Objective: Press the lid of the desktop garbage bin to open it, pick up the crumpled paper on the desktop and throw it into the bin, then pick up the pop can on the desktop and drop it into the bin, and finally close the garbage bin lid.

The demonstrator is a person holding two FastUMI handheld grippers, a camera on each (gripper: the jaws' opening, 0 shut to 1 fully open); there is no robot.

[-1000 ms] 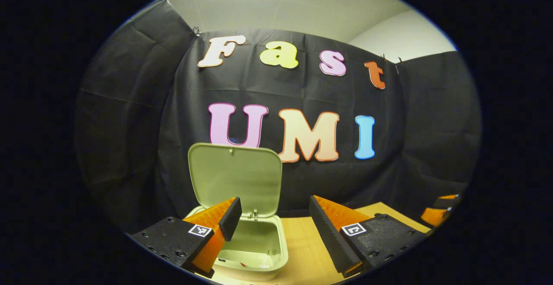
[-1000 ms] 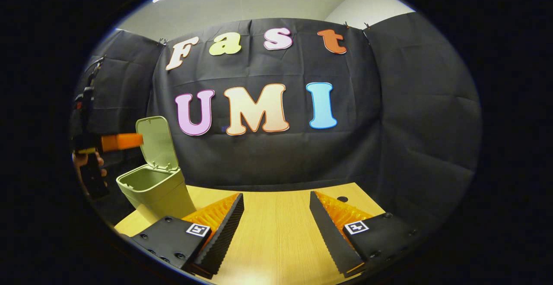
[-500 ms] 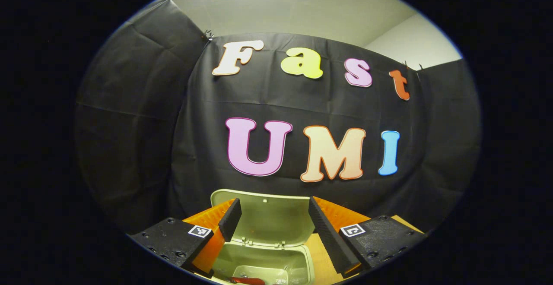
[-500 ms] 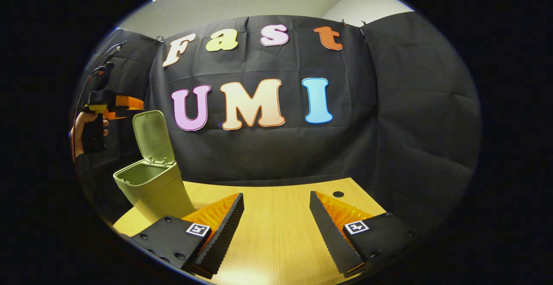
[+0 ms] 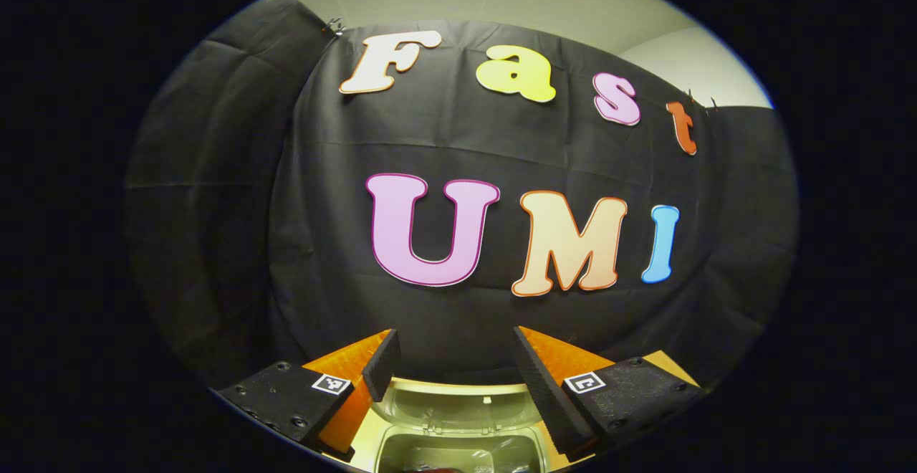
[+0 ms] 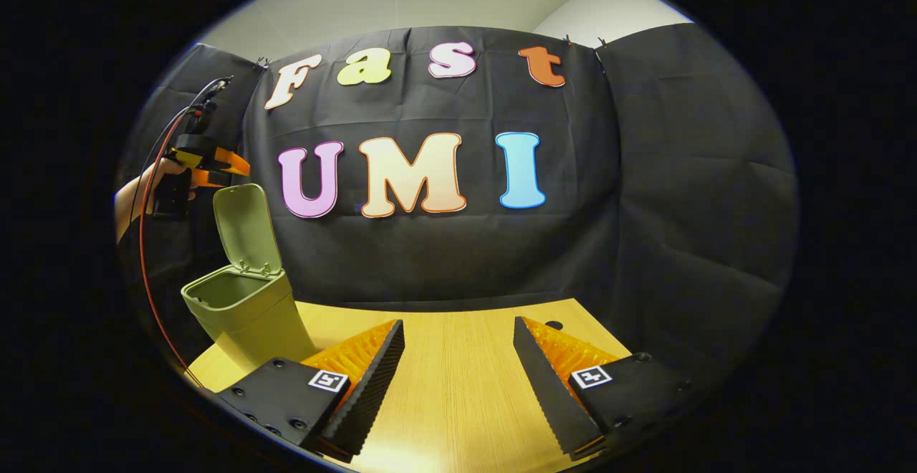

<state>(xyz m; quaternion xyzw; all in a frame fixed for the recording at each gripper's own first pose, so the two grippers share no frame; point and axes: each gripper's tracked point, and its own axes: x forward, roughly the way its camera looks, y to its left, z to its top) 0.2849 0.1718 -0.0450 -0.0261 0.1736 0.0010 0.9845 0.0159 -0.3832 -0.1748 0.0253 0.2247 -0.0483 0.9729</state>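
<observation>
At the 9 o'clock side of the right gripper view, the garbage bin (image 6: pixel 243 315) stands on the counter (image 6: pixel 458 358), its lid (image 6: pixel 242 228) raised almost upright behind the open mouth. Just above the lid's top edge, at about 10 o'clock, hangs the left tongs (image 6: pixel 228 170), held by a hand (image 6: pixel 147 186) with a cable trailing down. That is the relation the closing move turns on, as I judge it: the left tongs sit directly over the lid's free edge and are far nearer than the right tongs (image 6: pixel 458 373), which hover over bare counter, well apart from the bin at their 10 o'clock.

Seen from the left gripper view, the left tongs (image 5: pixel 455 373) stand wide apart and empty, with the lid (image 5: pixel 458 401) below, between the fingers at 6 o'clock, its long edge running across them. Below the lid the bin's mouth (image 5: pixel 458 451) opens; something red and something pale lie inside, too cut off to name. The right tongs also gape wide, holding nothing. No paper or can shows on the counter, so lid closing looks to be the step left.
</observation>
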